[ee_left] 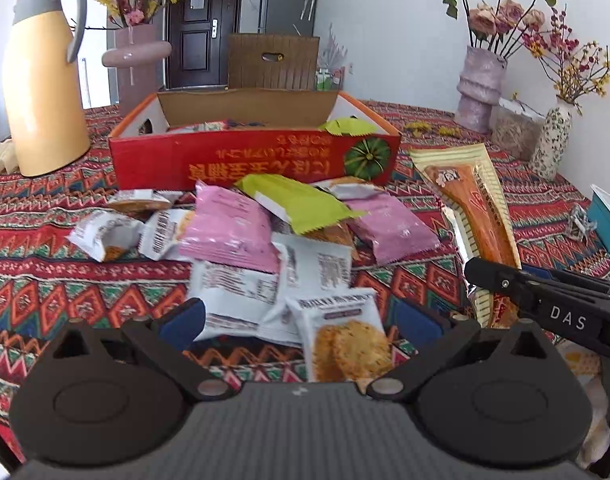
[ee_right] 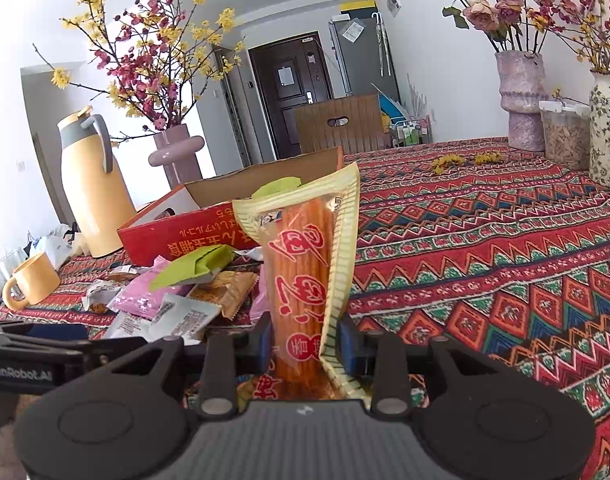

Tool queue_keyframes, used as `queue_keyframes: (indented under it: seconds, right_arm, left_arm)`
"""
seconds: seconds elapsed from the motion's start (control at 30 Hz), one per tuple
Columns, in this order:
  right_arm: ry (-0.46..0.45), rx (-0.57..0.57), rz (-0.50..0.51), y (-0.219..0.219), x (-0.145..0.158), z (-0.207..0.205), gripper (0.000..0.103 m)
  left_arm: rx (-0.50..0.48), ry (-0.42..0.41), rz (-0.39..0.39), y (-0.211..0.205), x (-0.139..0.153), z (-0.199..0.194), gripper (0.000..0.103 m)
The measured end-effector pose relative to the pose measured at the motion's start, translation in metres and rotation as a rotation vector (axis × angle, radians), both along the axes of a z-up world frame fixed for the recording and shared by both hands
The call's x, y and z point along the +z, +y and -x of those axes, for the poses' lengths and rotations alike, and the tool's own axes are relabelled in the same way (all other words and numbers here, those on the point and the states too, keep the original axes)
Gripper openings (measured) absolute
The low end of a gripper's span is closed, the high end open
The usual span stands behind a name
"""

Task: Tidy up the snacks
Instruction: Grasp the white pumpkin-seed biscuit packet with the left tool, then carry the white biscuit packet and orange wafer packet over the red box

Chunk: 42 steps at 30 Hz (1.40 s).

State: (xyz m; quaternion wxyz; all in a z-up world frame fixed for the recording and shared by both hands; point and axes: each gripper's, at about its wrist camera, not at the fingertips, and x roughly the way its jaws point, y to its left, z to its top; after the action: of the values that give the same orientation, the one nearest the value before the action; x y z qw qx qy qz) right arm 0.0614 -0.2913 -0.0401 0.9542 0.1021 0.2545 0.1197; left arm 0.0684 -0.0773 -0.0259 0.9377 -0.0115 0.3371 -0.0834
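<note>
The right gripper (ee_right: 305, 350) is squeezing a long orange snack (ee_right: 301, 280). Its two blue pads are pressing on the low part of the pack, one on each side. The snack is standing up tall in the middle of the right wrist picture, and its top is leaning a bit toward the red box (ee_right: 185, 232) behind it.

The left gripper (ee_left: 305, 320) is opening wide and is holding nothing. Its blue pads are sitting far apart at the bottom of the left wrist picture. Between them is lying a white cookie pack (ee_left: 341, 336), but the pads are not touching it.

In the middle of the left wrist picture, a pile of small snacks (ee_left: 245, 236) is lying on the bright cloth (ee_left: 65, 280), just in front of the red box. There are pink, green and white packs. They look a bit blurry, so I cannot count them well. A green pack (ee_left: 349, 126) is sitting inside the box, in its right corner.

A yellow jug (ee_left: 41, 88) is standing at the upper left. A yellow mug (ee_right: 33, 280) is sitting at the left of the right wrist picture.
</note>
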Motion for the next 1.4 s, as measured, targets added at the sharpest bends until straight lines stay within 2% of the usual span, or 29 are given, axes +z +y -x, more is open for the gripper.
queue_keyframes:
  seconds: [0.27,0.5,0.6,1.0,1.4]
  right_arm:
    - [0.009,0.005,-0.018,-0.010,-0.008,0.008,0.032]
    - [0.013,0.008,-0.020,-0.009,-0.011,0.011,0.032]
    - [0.014,0.005,-0.016,-0.008,-0.011,0.013,0.032]
    - [0.002,0.014,0.002,0.002,-0.004,0.012,0.032]
    - [-0.049,0.028,0.005,0.016,0.017,-0.001,0.032]
  left_arm:
    - [0.003,0.058,-0.046,-0.023,-0.013,-0.003,0.101]
    - [0.010,0.086,-0.059,-0.024,-0.020,-0.003,0.071]
    - [0.012,0.081,-0.050,-0.020,-0.017,0.000,0.048]
    - [-0.011,0.038,-0.053,-0.009,-0.004,0.014,0.045]
    - [0.039,-0.041,-0.023,0.019,0.019,0.017,0.045]
